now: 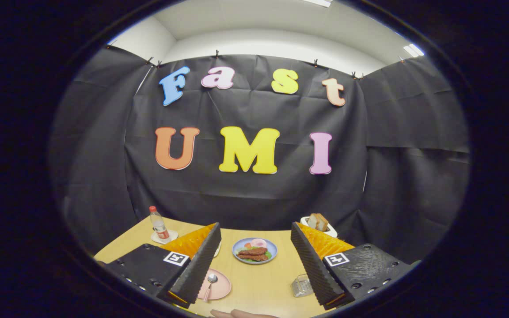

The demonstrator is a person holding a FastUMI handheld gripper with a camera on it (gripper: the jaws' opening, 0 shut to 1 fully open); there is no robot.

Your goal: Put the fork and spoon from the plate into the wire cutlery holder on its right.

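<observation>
My gripper (254,282) is open, held high above the wooden table (263,278), with nothing between its fingers. A pink plate (218,286) lies on the table partly behind the left finger (197,269). A spoon (210,283) rests on it with its bowl away from me; a fork cannot be made out. The wire cutlery holder (301,285) stands to the plate's right, tucked against the inside of the right finger (314,269). Both are well below the fingertips.
A blue plate (254,250) with meat, egg and greens sits beyond the fingers at the table's middle. A small bottle (159,225) stands on a coaster at the far left. A toaster with bread (319,223) is at the far right. A hand (241,313) shows at the near edge.
</observation>
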